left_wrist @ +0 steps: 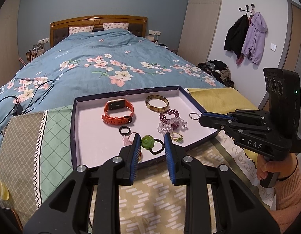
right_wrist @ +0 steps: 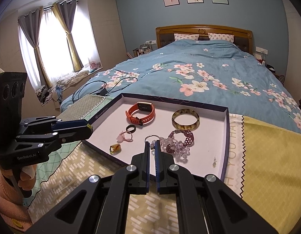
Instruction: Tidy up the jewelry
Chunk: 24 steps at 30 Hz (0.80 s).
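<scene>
1. Left gripper [left_wrist: 152, 140]: fingers partly open over the near edge of the tray [left_wrist: 197, 105]. A green flower ring [left_wrist: 147, 142] on a black bead band shows in the gap between them; can't tell if they touch it. In the right wrist view something small and yellowish sits at its fingertips, too small to identify.
2. Right gripper [right_wrist: 152, 144]: fingers closed, pinching a thin silver ring [right_wrist: 151, 137] at the tips, by the tray's right edge.
3. Tray is a shallow box lid with a white floor, resting on patterned cloths [left_wrist: 53, 128] at the foot of the bed [left_wrist: 103, 62].
4. Near part of tray: gold ring with green stones [left_wrist: 176, 137], pink ring [right_wrist: 124, 137], black ring [left_wrist: 124, 130].
5. Just beside the silver ring: purple bead bracelet [left_wrist: 170, 115], touching a clear bead bracelet [left_wrist: 169, 125].
6. Far part of tray: orange watch [left_wrist: 117, 111] toward the left corner, brown bangle [left_wrist: 157, 102] to its right, well apart.
7. Beyond the tray: blue floral quilt, black cable [left_wrist: 33, 89] on its left side.
</scene>
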Tool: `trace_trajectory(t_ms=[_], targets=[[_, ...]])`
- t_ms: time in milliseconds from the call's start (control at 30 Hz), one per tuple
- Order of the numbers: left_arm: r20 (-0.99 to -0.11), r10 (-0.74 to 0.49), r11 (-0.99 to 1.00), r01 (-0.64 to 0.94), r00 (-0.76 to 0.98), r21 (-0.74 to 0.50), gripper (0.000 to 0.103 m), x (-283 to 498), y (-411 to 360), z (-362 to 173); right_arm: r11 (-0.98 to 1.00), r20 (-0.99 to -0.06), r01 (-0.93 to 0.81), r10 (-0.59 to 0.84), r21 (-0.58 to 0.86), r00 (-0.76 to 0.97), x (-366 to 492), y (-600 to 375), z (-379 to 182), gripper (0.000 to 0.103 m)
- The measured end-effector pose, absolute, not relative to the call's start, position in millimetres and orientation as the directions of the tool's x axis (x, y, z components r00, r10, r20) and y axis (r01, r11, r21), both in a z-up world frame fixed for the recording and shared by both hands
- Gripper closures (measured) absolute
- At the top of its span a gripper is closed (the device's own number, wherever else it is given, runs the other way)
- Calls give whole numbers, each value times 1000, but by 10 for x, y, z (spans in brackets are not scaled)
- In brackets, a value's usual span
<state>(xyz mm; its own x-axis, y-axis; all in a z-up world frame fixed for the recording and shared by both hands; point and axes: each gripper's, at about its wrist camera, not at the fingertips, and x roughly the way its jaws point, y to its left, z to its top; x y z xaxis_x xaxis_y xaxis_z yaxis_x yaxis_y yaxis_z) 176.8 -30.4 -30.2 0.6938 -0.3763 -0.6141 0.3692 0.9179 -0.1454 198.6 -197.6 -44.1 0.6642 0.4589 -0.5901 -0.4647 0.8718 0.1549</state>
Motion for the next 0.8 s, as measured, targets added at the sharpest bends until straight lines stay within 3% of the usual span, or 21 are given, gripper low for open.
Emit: trace_trajectory(t_ms=[800], targets=[[-631, -351, 928, 349, 692, -134, 78, 2025, -381, -368, 879, -608, -451, 444, 154, 658, 2174, -2005, -512, 100]])
